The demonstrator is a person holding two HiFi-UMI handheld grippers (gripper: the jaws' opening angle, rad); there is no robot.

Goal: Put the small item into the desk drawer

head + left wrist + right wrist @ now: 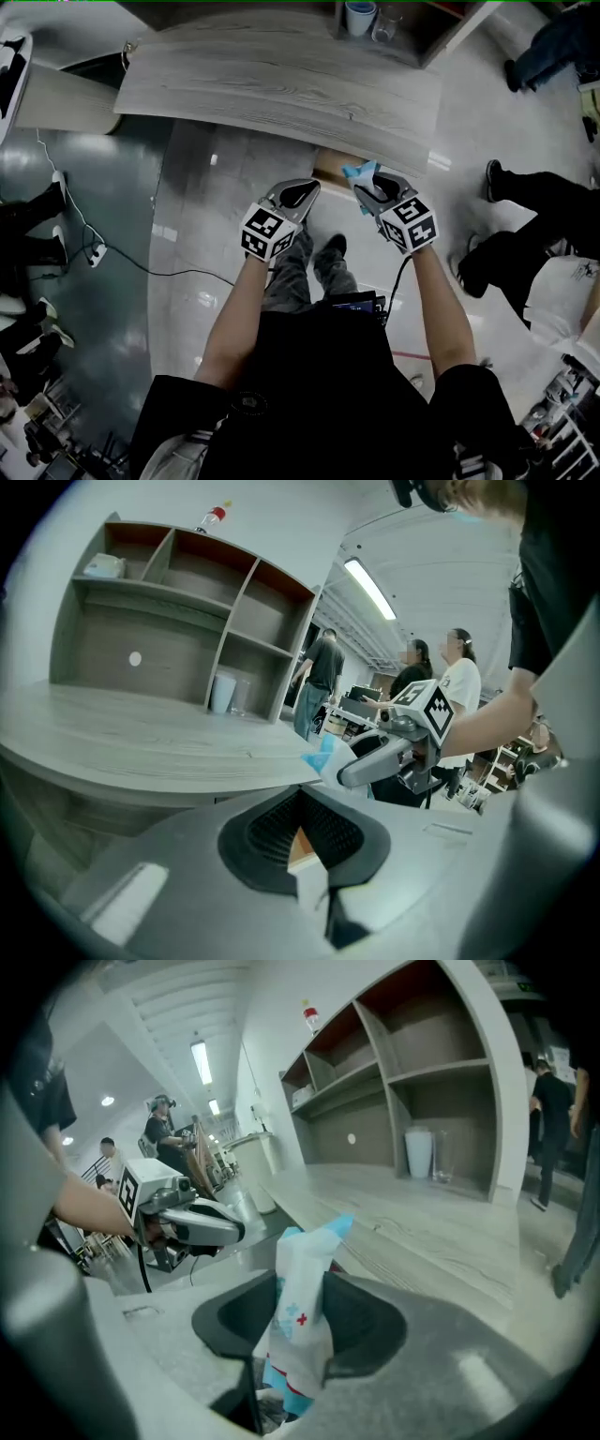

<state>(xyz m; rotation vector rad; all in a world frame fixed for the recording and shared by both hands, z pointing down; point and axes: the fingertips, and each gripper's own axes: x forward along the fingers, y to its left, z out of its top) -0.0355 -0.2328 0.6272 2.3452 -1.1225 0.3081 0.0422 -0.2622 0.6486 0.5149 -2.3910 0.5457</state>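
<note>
A small white-and-blue packet stands upright between the jaws of my right gripper, which is shut on it just below the front edge of the grey wooden desk. A tan wooden piece, seemingly the drawer, shows under that edge between the two grippers. To its left, my left gripper has its jaws close together and holds nothing that I can see. The left gripper view also catches the right gripper and the packet at the desk edge.
A shelf unit with a cup and a glass stands at the desk's back. Other people's legs are on the floor at the right. A cable runs over the floor at the left. My own shoes are below the grippers.
</note>
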